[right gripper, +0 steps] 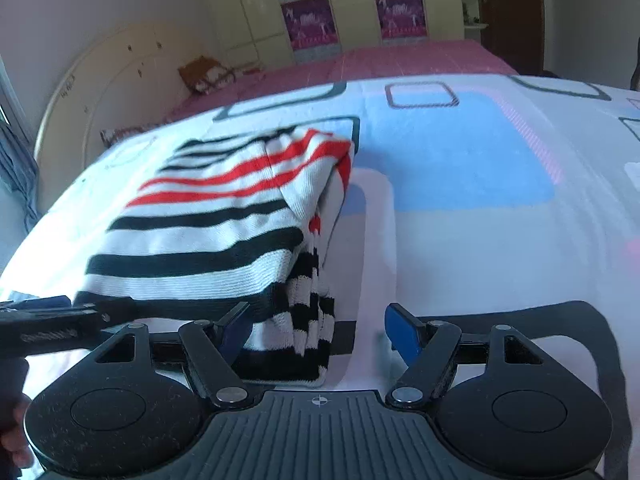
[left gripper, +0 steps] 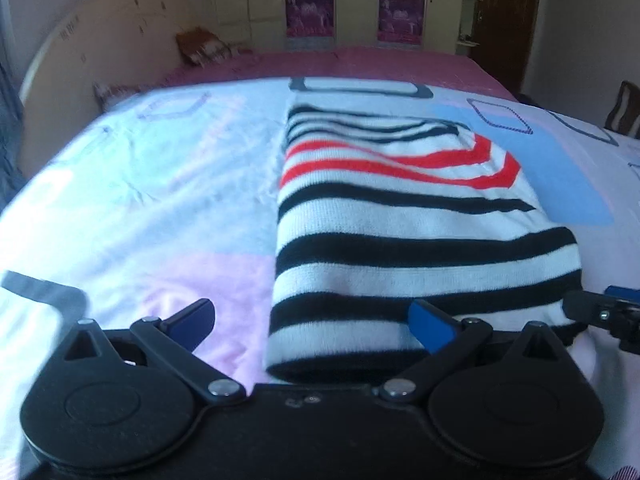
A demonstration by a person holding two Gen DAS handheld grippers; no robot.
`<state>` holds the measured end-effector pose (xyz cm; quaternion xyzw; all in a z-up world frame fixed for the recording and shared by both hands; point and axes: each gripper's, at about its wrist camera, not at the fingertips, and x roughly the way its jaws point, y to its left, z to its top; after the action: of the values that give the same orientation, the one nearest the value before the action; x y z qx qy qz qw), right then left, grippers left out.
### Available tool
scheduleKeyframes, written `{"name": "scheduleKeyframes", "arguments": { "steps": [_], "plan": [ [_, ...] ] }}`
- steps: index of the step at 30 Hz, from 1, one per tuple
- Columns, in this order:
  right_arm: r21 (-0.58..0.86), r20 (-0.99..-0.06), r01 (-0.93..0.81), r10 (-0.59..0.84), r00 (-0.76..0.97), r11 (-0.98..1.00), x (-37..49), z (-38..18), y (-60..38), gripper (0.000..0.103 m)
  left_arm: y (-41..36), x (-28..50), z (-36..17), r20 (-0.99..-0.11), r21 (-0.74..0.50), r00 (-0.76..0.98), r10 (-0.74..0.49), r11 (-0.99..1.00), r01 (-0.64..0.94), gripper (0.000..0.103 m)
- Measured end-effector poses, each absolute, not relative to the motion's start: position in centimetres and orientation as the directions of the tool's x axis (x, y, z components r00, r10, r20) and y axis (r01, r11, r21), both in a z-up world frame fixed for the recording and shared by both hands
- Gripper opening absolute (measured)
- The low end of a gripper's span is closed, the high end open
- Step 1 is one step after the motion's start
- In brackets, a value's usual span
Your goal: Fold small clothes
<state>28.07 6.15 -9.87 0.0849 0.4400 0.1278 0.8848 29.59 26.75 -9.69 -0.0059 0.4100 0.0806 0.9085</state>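
A small knitted garment [left gripper: 400, 216] with black, white and red stripes lies folded into a long stack on the bed. It also shows in the right wrist view [right gripper: 216, 224], with layered edges at its near right corner. My left gripper [left gripper: 316, 324] is open, its jaws wide around the garment's near left corner, holding nothing. My right gripper [right gripper: 320, 334] is open around the near right corner, holding nothing. The right gripper also shows at the right edge of the left wrist view [left gripper: 604, 312]. The left gripper shows at the left of the right wrist view [right gripper: 52, 320].
The bed has a pale sheet [left gripper: 140, 184] with pink and blue patches and dark outlined squares. A pink cover [right gripper: 400, 60] lies beyond it. A curved headboard [right gripper: 100, 76], a brown cushion [left gripper: 200, 46] and wardrobes [left gripper: 360, 0] stand behind.
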Motion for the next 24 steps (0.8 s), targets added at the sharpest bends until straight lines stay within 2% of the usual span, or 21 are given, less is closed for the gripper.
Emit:
{"name": "scheduleKeyframes", "arguments": {
  "steps": [10, 13, 15, 20, 24],
  "plan": [
    [0.228, -0.68, -0.285, 0.362, 0.638, 0.931, 19.8, -3.8, 4.3, 0.072, 21.1, 18.7, -1.6, -0.566, 0.115, 0.816, 0.118, 0.991, -0.064, 0.103],
    [0.221, -0.657, -0.306, 0.373, 0.655, 0.926, 16.5, -1.7, 3.5, 0.075, 19.2, 15.8, -0.2, -0.575, 0.146, 0.807, 0.137, 0.987, -0.064, 0.103],
    [0.219, -0.638, -0.306, 0.373, 0.674, 0.927, 14.2, -0.2, 2.7, 0.087, 18.5, 13.8, 0.3, -0.592, 0.137, 0.793, 0.146, 0.987, -0.079, 0.103],
    [0.206, -0.589, -0.288, 0.353, 0.727, 0.935, 8.4, 3.7, 0.9, 0.091, 17.7, 8.9, 2.0, -0.626, 0.069, 0.767, 0.144, 0.989, -0.13, 0.103],
    [0.193, -0.547, -0.247, 0.313, 0.776, 0.95, 4.6, 6.5, -0.2, 0.103, 17.3, 5.5, 4.2, -0.613, 0.056, 0.772, 0.17, 0.984, -0.172, 0.103]
  ]
}}
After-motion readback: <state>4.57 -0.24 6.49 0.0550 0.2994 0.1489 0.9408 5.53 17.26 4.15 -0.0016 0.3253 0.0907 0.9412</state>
